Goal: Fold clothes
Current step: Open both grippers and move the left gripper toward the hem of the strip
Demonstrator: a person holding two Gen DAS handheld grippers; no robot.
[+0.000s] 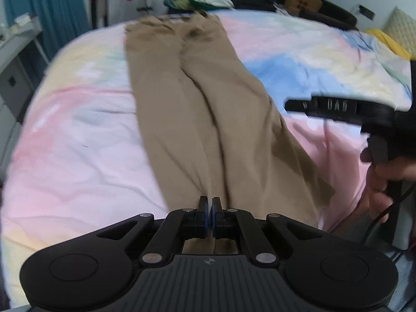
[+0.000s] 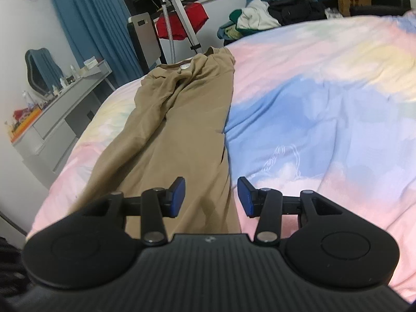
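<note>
Tan trousers (image 1: 197, 98) lie flat and lengthwise on the pastel bedspread (image 1: 78, 143), legs side by side, waistband at the far end toward 12 o'clock, cuffs at the near edge toward 6 o'clock. Left gripper (image 1: 210, 214): blue pads pressed together with only a sliver between, tan cloth running right up to and under the tips at the inner leg hems; looks pinched on the trouser cuff, though the cloth between the pads themselves is hidden. Right gripper (image 2: 211, 196): jaws spread wide, blue pads (image 2: 178, 195) well apart, nothing between them; it hangs over the near end of the trousers (image 2: 182, 119), whose right-hand edge runs up between the two fingers. In the left wrist view the right gripper (image 1: 338, 109) shows at 3 o'clock, blurred, side-on, above the bedspread just beside the right leg, with the person's right hand (image 1: 384, 182) on its handle. Background: clothes pile (image 2: 249, 18) beyond the bed at 12 to 1 o'clock, blue curtain (image 2: 85, 26) at 10 o'clock, grey desk (image 2: 59, 119) with clutter at 9 o'clock, red garment (image 2: 182, 23) on a stand behind the waistband.
</note>
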